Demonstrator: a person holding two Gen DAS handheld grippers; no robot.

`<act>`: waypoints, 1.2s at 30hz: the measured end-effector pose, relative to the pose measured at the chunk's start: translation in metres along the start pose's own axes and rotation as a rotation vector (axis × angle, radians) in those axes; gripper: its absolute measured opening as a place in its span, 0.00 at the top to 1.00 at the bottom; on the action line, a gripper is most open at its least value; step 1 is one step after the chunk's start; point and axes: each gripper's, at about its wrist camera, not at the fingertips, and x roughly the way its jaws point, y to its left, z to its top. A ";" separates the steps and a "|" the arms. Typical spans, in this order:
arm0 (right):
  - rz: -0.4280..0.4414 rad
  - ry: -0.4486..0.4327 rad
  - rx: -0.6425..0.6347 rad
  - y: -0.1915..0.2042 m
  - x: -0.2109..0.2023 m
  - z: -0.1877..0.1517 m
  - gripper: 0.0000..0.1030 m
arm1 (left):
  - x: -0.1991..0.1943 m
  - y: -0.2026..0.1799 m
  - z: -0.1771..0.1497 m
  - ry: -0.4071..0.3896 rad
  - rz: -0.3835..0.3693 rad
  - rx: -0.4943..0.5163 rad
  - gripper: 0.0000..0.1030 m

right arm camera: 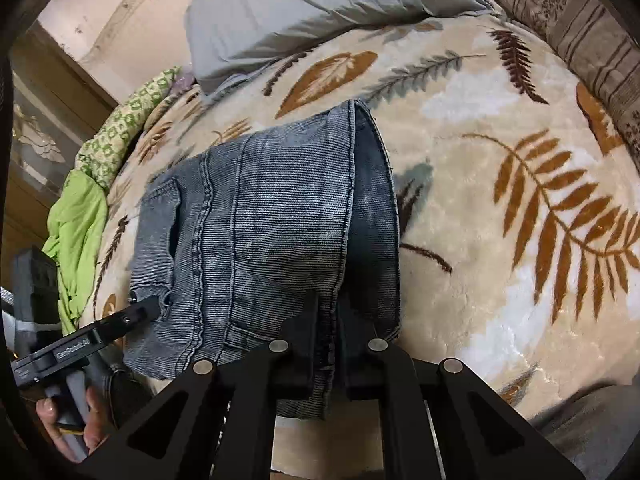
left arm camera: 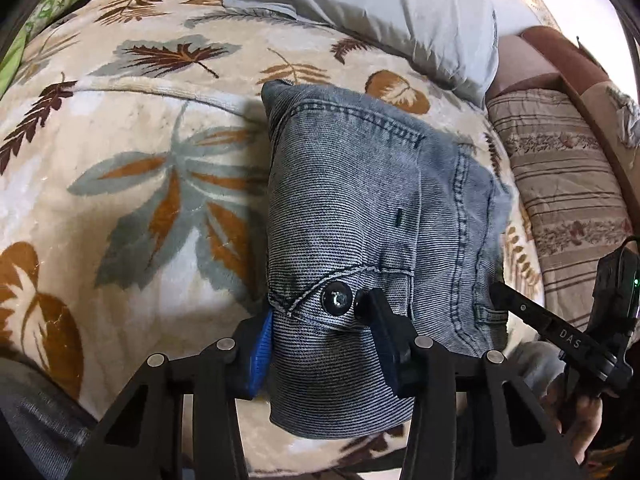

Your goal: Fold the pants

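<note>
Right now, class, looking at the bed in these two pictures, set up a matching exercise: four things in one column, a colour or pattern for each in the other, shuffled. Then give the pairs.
Things:
1. jeans
2. pillow
3. blanket
4. crumpled cloth

Descriptions:
A. beige with leaf print
B. bright green
C. faded blue-grey denim
D. plain pale grey

Pairs: 1-C, 2-D, 3-A, 4-B

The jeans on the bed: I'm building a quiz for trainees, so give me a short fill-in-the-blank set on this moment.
1. The left gripper and right gripper each clamp an edge of the folded ____.
2. The blanket under them has a ____ pattern.
3. The pillow beyond the jeans is plain ____.

Missing words: jeans; leaf; grey
</note>
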 end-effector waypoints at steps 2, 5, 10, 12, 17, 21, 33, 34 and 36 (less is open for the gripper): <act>0.008 -0.042 -0.029 0.008 -0.018 0.002 0.85 | -0.012 -0.003 0.001 -0.001 -0.025 -0.018 0.56; 0.059 -0.104 -0.039 0.018 -0.045 0.009 0.46 | -0.035 -0.008 0.004 -0.035 -0.015 0.003 0.54; 0.102 -0.118 -0.103 0.046 -0.048 0.029 0.43 | -0.067 -0.028 0.009 -0.138 -0.034 0.069 0.37; 0.103 -0.101 -0.107 0.052 -0.037 0.035 0.43 | -0.064 -0.035 0.010 -0.124 -0.036 0.101 0.37; 0.093 -0.025 -0.036 0.047 0.006 0.053 0.47 | -0.011 -0.043 0.018 -0.061 0.026 0.147 0.39; -0.030 0.014 -0.050 0.045 0.030 0.057 0.80 | 0.008 -0.041 0.019 -0.057 0.056 0.163 0.39; 0.080 -0.139 0.005 0.007 -0.031 0.029 0.11 | -0.054 0.006 -0.008 -0.122 -0.072 -0.022 0.31; 0.072 -0.100 0.041 -0.006 -0.023 0.026 0.11 | -0.047 0.021 -0.006 -0.081 -0.086 -0.088 0.31; 0.085 -0.053 0.098 -0.027 -0.009 0.021 0.11 | -0.034 0.038 -0.002 -0.025 -0.093 -0.164 0.32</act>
